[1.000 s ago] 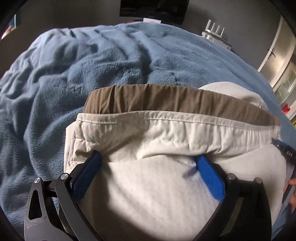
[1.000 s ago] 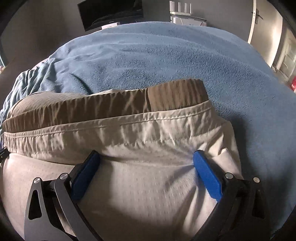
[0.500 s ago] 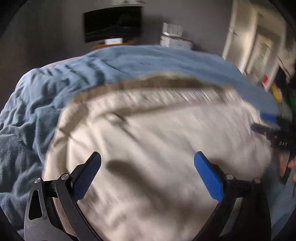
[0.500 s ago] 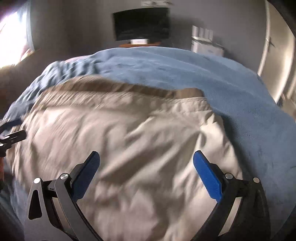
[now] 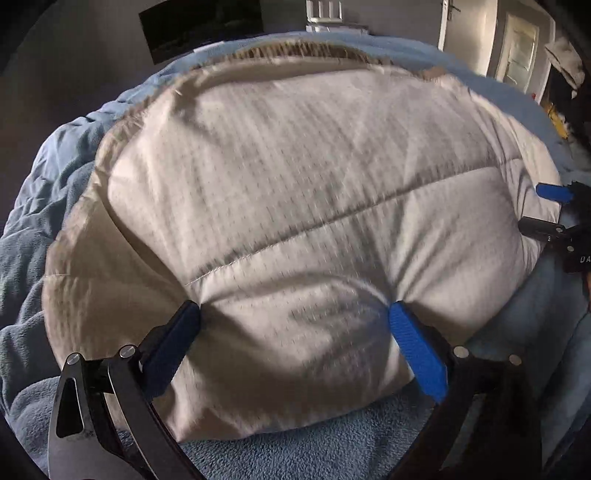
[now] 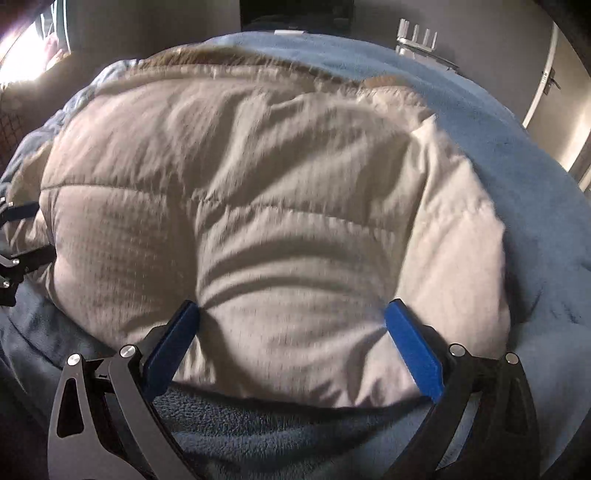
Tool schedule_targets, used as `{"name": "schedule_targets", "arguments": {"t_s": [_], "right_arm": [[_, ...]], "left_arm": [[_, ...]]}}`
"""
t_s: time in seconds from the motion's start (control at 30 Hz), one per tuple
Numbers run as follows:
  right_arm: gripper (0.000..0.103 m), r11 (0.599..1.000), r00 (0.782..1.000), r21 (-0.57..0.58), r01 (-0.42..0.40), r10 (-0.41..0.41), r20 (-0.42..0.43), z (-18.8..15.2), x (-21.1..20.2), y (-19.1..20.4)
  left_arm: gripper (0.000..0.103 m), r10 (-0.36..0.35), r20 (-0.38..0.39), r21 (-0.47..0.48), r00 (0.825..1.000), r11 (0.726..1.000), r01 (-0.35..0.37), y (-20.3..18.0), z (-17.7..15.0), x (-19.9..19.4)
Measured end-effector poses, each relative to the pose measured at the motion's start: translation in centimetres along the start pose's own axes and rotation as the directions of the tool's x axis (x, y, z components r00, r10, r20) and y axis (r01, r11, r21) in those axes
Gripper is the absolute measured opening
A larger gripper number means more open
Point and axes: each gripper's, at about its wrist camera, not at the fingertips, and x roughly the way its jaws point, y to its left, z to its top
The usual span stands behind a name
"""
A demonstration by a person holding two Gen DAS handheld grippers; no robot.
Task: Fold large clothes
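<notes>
A folded beige garment with a brown band at its far edge lies on the blue blanket and also fills the right wrist view. My left gripper is open, its blue pads spread wide, with the garment's near edge between them. My right gripper is open the same way over the garment's near right part. The right gripper's tips show at the right edge of the left wrist view. The left gripper's tips show at the left edge of the right wrist view.
The blue fleece blanket covers the bed all around the garment. A dark TV hangs on the far wall. A white router and a door stand at the back right.
Both grippers have pulled back toward the near edge. The garment's brown waistband has moved away to the far side, and its near folded edge now shows on the blanket.
</notes>
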Motion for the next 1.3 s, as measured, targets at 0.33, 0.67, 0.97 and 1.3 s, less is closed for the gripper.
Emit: {"name": "schedule_targets", "arguments": {"t_s": [0.33,0.67,0.97,1.3], "right_arm": [[0.096,0.99,0.999,0.142,0.015,-0.02,0.039,3.0,2.6,-6.3],[0.096,0.983,0.95,0.161,0.089,-0.132,0.282,5.5,-3.2,-7.7],[0.096,0.994,0.967,0.1,0.04,-0.064,0.247,11.1,0.1,-12.7],[0.082,0.999,0.999,0.008,0.041,-0.041,0.007,10.9,8.0,-13.0]], "left_arm": [[0.097,-0.029,0.09,-0.216,0.996,0.975,0.048,7.9,1.2,-0.2],[0.097,-0.023,0.247,-0.259,0.969,0.962,0.089,11.8,4.2,-4.1],[0.096,0.102,0.113,-0.339,0.988,0.939,-0.058,19.3,6.1,0.7],[0.087,-0.065,0.045,-0.31,0.997,0.948,0.076,21.5,5.6,6.6]]}}
